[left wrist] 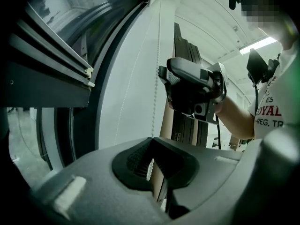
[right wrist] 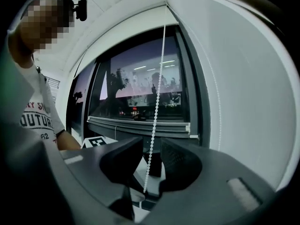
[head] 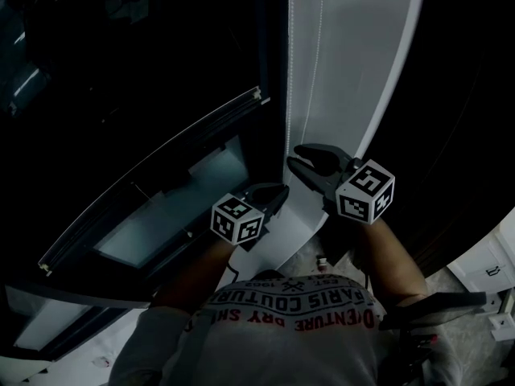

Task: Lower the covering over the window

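Note:
A white bead chain (right wrist: 157, 88) hangs beside the dark window (right wrist: 136, 93), along the white wall panel (head: 338, 63). A grey rail with a white end cap (right wrist: 140, 124) runs across the window. My left gripper (left wrist: 151, 165) is shut on the bead chain (left wrist: 157, 78), which comes down into its closed jaws. My right gripper (right wrist: 151, 159) is higher up and open. The chain passes through the gap between its pads without touching either. In the head view the left gripper (head: 278, 190) sits below and left of the right gripper (head: 302, 159), both at the chain (head: 287, 95).
The window frame's dark upright (right wrist: 199, 102) stands just right of the chain. A dark cabinet or door edge (left wrist: 185, 46) rises behind the right gripper (left wrist: 192, 90). The person's torso and white printed shirt (head: 290, 304) fill the space directly below the grippers.

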